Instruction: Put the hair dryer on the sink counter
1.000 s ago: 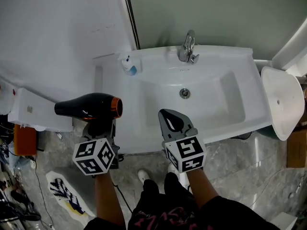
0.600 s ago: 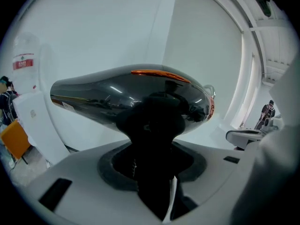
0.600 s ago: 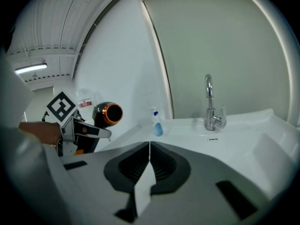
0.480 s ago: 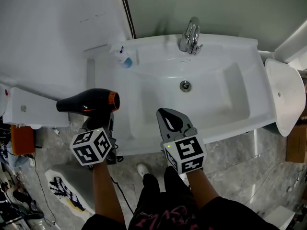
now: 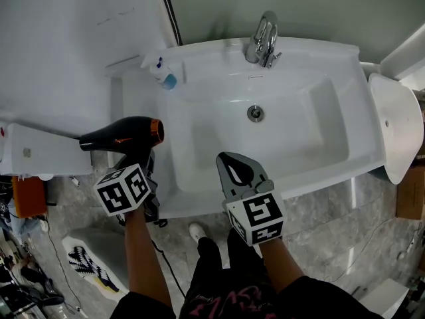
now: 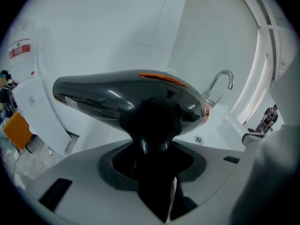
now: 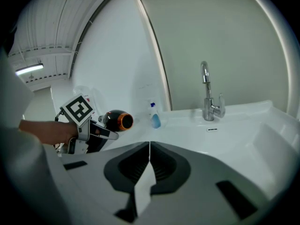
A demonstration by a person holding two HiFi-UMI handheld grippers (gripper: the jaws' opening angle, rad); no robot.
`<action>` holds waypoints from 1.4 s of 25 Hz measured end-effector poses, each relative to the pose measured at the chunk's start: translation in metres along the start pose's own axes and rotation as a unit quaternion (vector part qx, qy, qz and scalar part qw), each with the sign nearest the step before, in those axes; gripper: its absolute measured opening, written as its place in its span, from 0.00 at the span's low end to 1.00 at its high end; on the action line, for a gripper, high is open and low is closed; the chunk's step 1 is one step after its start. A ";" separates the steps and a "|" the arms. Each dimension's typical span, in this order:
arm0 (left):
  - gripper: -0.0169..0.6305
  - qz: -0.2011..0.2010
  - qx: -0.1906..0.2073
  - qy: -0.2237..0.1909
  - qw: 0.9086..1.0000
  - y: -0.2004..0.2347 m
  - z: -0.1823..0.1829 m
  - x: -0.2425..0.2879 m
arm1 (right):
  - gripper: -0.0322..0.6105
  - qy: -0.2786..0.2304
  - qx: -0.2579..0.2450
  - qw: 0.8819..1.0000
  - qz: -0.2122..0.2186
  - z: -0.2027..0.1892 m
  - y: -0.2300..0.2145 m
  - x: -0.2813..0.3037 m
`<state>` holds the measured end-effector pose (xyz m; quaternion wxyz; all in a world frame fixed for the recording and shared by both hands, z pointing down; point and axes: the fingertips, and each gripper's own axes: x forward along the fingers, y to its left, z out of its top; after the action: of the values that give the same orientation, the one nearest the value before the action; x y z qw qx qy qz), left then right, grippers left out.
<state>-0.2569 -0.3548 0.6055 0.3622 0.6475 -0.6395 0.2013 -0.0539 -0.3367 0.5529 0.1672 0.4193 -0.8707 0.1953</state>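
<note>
A black hair dryer (image 5: 123, 134) with an orange nozzle ring is held in the air by its handle, just left of the white sink counter (image 5: 143, 105). My left gripper (image 5: 141, 168) is shut on that handle; in the left gripper view the hair dryer (image 6: 126, 97) fills the middle, its body lying crosswise with the nozzle to the right. My right gripper (image 5: 234, 173) hovers over the sink's front rim, shut with nothing between its jaws. In the right gripper view the hair dryer (image 7: 118, 120) and the left gripper (image 7: 96, 132) show at the left.
A chrome faucet (image 5: 263, 40) stands at the back of the basin (image 5: 265, 131), with the drain (image 5: 255, 113) below it. A small bottle with a blue cap (image 5: 163, 75) stands on the counter's back left corner. A white toilet (image 5: 397, 131) is at the right, a white box (image 5: 40, 153) at the left.
The left gripper with the hair dryer has drifted slightly lower and left in the head view as the view shifted. The right gripper has kept its place.
</note>
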 end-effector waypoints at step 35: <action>0.30 0.020 -0.024 0.116 0.993 0.019 -0.046 0.043 | 0.08 0.020 0.012 1.000 -0.013 -0.024 -0.013 -0.001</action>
<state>-0.2614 -0.3493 0.6708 0.4451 0.5978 -0.6110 0.2669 -0.0400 -0.3314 0.5761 0.1817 0.4283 -0.8595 0.2117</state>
